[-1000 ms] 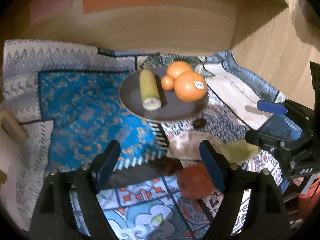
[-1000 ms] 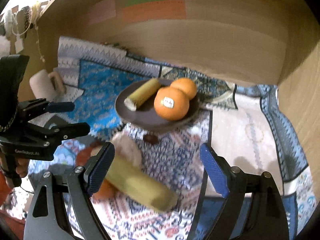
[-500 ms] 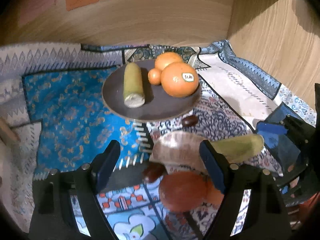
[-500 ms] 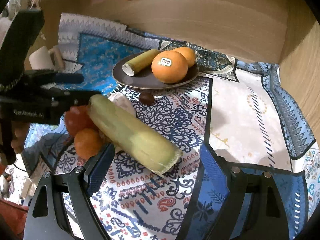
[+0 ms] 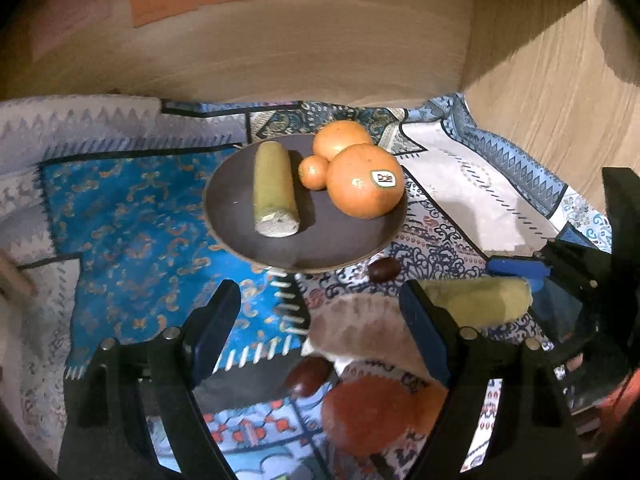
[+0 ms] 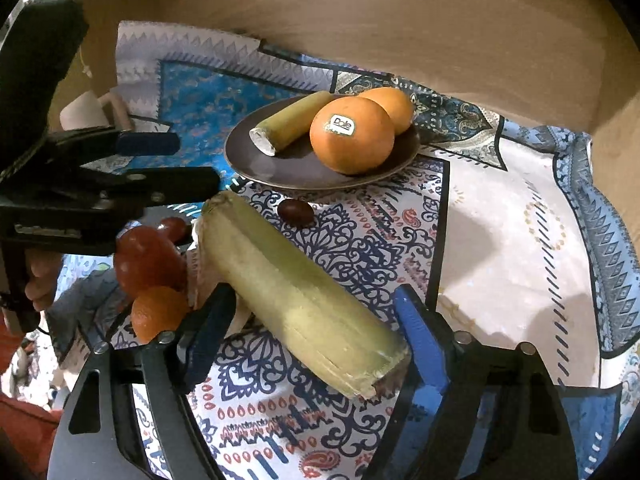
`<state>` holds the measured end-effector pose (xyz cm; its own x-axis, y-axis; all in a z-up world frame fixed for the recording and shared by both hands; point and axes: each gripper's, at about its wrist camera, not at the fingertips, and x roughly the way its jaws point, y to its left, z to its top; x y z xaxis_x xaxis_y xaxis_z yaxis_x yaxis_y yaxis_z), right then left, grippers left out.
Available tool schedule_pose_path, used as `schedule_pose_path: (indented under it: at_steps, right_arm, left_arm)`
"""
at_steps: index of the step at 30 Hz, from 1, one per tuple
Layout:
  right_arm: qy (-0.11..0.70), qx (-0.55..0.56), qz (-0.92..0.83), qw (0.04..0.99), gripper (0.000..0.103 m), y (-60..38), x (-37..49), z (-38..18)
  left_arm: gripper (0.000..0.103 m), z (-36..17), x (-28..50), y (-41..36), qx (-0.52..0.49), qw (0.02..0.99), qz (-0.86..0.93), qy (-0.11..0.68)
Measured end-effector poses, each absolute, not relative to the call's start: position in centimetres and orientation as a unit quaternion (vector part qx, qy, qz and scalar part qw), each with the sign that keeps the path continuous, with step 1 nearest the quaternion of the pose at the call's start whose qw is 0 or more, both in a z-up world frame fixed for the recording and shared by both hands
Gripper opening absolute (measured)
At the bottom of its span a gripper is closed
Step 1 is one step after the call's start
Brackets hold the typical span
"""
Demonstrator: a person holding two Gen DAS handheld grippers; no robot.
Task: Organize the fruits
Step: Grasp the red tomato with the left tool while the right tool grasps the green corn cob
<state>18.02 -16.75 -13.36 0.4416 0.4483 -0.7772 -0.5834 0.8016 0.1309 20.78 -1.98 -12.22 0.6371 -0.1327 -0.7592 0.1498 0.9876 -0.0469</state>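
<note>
A dark round plate (image 5: 240,216) (image 6: 296,168) holds a short green cane piece (image 5: 274,186), two large oranges (image 5: 364,184) (image 6: 352,140) and a small orange (image 5: 313,171). A longer green cane piece (image 6: 296,292) (image 5: 476,300) lies on the patterned cloth between my right gripper's open fingers (image 6: 308,328), not clamped. My left gripper (image 5: 320,324) is open and empty above a pale shell-like object (image 5: 360,332), a red fruit (image 5: 368,416) (image 6: 148,256) and a dark date (image 5: 308,376). Another date (image 5: 384,269) (image 6: 295,212) lies by the plate.
A small orange (image 6: 158,316) lies beside the red fruit. Wooden walls (image 5: 320,40) close the back and right. A white mug (image 6: 86,110) stands at the far left. The patterned cloth (image 6: 512,240) covers the surface.
My right gripper has moved down and forward, so the long cane piece now lies between its fingers. My left gripper has moved closer to the plate.
</note>
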Motion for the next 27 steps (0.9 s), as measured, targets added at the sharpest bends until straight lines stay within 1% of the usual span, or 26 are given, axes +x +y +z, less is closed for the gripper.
schedule_pose_path:
  at_steps: [3,5,6,7,8,12,20,26,27]
  right_arm:
    - [0.43,-0.076,0.299,0.849,0.066,-17.5,17.6,-13.3]
    - [0.431,-0.07,0.292,0.851,0.056,-18.2,17.3,-13.2]
    - [0.432,-0.068,0.286,0.853,0.053,-18.6,17.0,-13.2]
    - [0.433,-0.068,0.279,0.854,0.043,-18.9,16.9,-13.2]
    - [0.434,-0.066,0.27,0.857,0.037,-19.3,16.7,-13.2]
    - [0.435,-0.045,0.251,0.864,0.037,-20.9,15.8,-13.1]
    - [0.433,-0.077,0.232,0.868,0.034,-20.3,13.2,-12.6]
    - [0.437,-0.07,0.247,0.862,0.035,-20.1,13.1,-12.0]
    - [0.437,-0.07,0.247,0.862,0.035,-20.1,13.5,-12.0]
  left_arm:
    - [0.082,-12.4,19.6,-0.7,-0.004,0.904,-0.071,0.422]
    - [0.082,-12.6,19.0,-0.1,-0.01,0.903,-0.066,0.424]
    - [0.082,-12.8,18.5,0.2,-0.014,0.902,-0.064,0.426]
    - [0.082,-12.9,18.1,0.5,-0.017,0.902,-0.063,0.427]
    - [0.082,-13.0,17.6,0.7,-0.021,0.902,-0.062,0.428]
    - [0.082,-13.1,15.8,1.4,-0.034,0.902,-0.067,0.424]
    - [0.082,-12.7,13.5,0.9,-0.034,0.903,-0.085,0.42]
    - [0.082,-14.0,13.3,-0.8,-0.019,0.894,-0.107,0.435]
    - [0.081,-14.2,13.4,-0.9,-0.018,0.893,-0.108,0.437]
